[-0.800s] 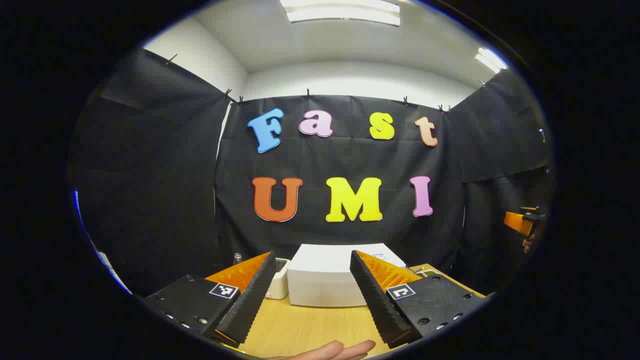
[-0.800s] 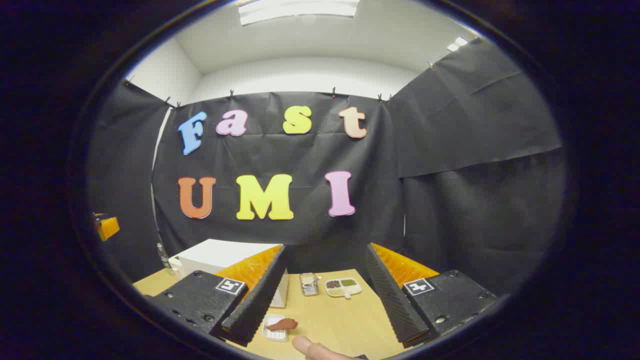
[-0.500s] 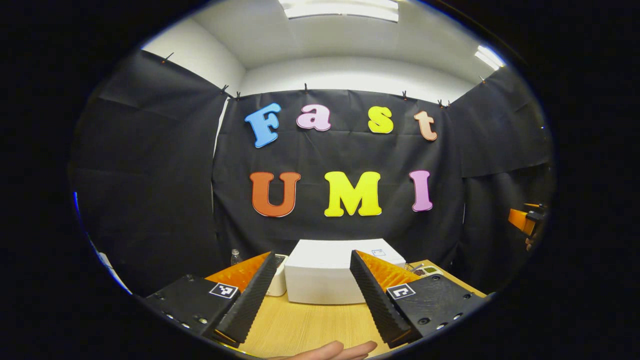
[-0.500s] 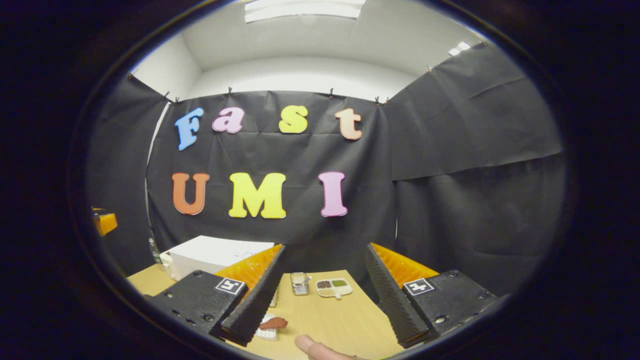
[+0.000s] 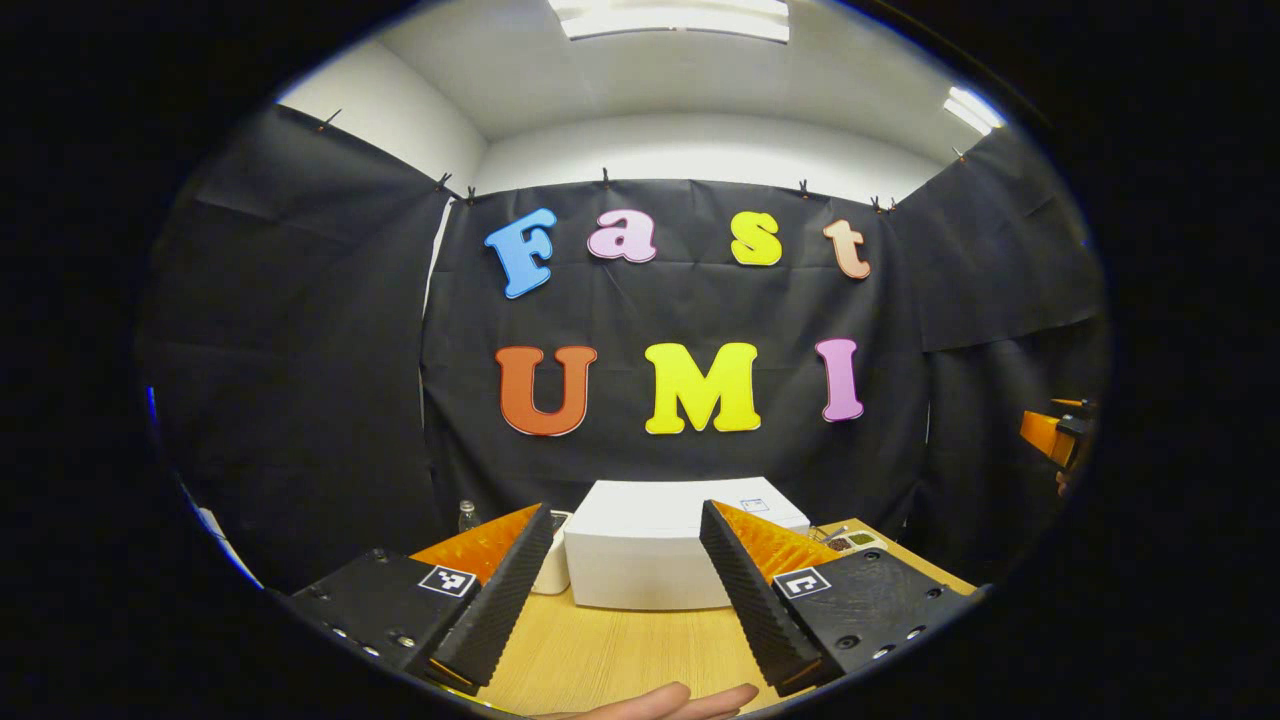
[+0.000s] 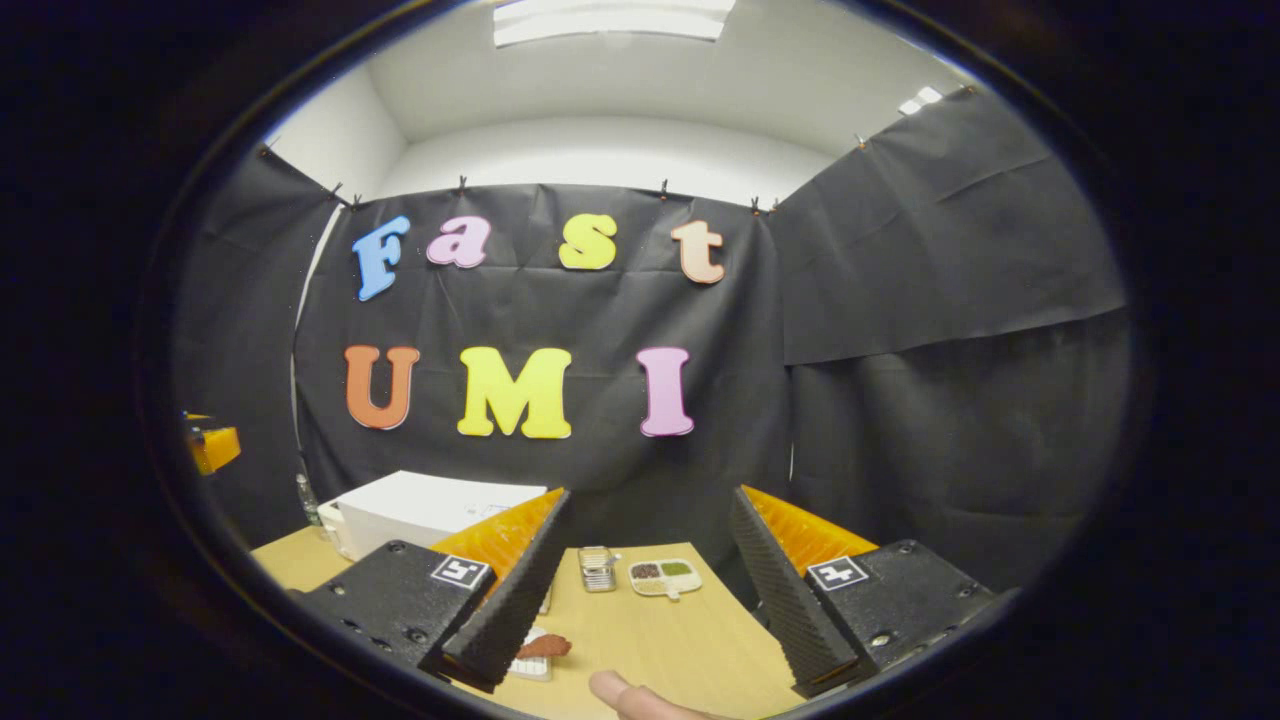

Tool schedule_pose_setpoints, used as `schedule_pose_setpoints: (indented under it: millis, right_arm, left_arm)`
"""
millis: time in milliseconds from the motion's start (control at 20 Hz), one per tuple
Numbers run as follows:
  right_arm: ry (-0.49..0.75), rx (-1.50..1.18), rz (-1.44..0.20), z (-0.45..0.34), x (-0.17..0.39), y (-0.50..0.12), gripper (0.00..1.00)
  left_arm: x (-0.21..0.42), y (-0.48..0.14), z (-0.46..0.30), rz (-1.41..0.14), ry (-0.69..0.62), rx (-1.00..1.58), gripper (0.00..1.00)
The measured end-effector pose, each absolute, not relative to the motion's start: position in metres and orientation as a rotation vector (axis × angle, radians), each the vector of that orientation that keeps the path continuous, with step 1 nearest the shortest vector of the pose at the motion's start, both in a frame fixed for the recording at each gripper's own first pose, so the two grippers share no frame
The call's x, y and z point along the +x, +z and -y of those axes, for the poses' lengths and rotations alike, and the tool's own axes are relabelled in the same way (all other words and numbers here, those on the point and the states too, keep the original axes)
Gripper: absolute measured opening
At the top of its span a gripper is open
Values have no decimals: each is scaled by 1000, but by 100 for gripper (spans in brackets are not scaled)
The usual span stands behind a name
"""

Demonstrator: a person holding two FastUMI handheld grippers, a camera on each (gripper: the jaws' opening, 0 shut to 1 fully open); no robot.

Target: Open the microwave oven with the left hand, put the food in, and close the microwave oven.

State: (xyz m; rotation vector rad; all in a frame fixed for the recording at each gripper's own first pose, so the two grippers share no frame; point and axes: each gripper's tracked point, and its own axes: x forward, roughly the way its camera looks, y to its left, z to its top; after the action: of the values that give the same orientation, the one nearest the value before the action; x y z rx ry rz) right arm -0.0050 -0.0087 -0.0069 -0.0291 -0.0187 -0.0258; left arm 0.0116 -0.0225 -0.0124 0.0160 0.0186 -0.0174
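Observation:
A white microwave oven [image 5: 665, 545] stands shut at the back of the wooden table [image 5: 610, 655], straight beyond my left gripper [image 5: 625, 600], which is open and holds nothing. The right gripper view has the microwave oven [image 6: 420, 510] at the left. My right gripper [image 6: 640, 600] is open and empty above the table. A reddish-brown piece of food [image 6: 545, 647] lies on a small white tray [image 6: 525, 668] near its left finger. The other gripper's orange edge shows far right in the left gripper view [image 5: 1050, 435] and far left in the right gripper view [image 6: 212, 445].
A small white appliance [image 5: 552, 565] and a clear bottle [image 5: 467, 516] stand left of the microwave. A metal box [image 6: 598, 567] and a divided dish of condiments [image 6: 664, 575] sit at the table's back. A thumb [image 6: 625, 693] and fingers [image 5: 670, 703] show at the bottom edges.
Both views have tilted slightly down and shifted, so the microwave and table items sit a little higher. Both grippers stay open and nothing on the table has moved.

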Motion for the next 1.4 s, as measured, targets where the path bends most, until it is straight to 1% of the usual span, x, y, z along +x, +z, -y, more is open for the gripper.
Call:
schedule_pose_setpoints:
  millis: [50,100,150,200,250,300,350,400,550,600,700,750,850,950,1000,1050,1150,1200,1250,1300,1350,1400]
  right_arm:
    - [-7,-24,1,5,-7,-12,95]
    - [10,-17,-11,0,-8,-16,100]
    - [19,-14,-17,-1,-8,-17,100]
    - [22,-17,-16,0,-8,-17,95]
    - [19,-24,-14,1,-8,-16,100]
    - [15,-29,-11,4,-8,-16,100]
    - [10,-32,-4,7,-9,-15,95]
    - [4,-34,3,9,-9,-13,100]
    - [-12,-38,12,20,-9,-12,100]
    - [-11,-33,12,21,-10,-13,95]
    - [-1,-23,14,23,-11,-11,94]
    - [-5,-28,20,27,-11,-10,100]
    - [-16,-42,34,33,-10,-8,100]
    - [-18,-47,40,36,-12,-10,95]
    - [-19,-53,42,39,-11,-11,95]
    - [-23,-57,42,43,-11,-12,100]
    - [-26,-63,40,48,-10,-15,100]
    - [-27,-65,38,51,-9,-17,95]
    - [-29,-69,36,54,-8,-19,95]
    - [-29,-75,35,56,-7,-22,100]
    - [-29,-80,35,59,-7,-24,95]
    - [-28,-84,35,61,-6,-27,100]
  left_arm:
    - [12,-16,27,-27,-22,14,92]
    - [14,-19,32,-35,-33,9,92]
    - [18,-23,38,-41,-41,2,92]
    - [22,-27,42,-47,-45,-4,92]
    - [27,-31,47,-51,-48,-8,92]
    - [31,-36,53,-57,-54,-13,92]
    - [37,-44,62,-65,-64,-19,92]
    - [42,-51,72,-72,-78,-24,92]
    - [67,-74,101,-92,-117,-38,92]
    - [76,-84,111,-101,-131,-42,92]
    - [94,-104,134,-111,-165,-44,92]
    - [104,-113,142,-114,-179,-42,92]
    - [123,-136,148,-123,-151,-41,93]
    - [142,-162,152,-146,-120,-24,93]
    - [151,-176,158,-160,-123,-26,93]
    - [159,-192,166,-180,-134,-38,92]
    - [175,-222,179,-220,-150,-69,92]
    - [183,-230,180,-225,-139,-76,93]
    - [191,-240,180,-233,-131,-79,93]
    - [198,-248,183,-238,-132,-85,93]
    - [204,-257,189,-242,-138,-90,93]
    - [208,-263,195,-244,-149,-101,93]
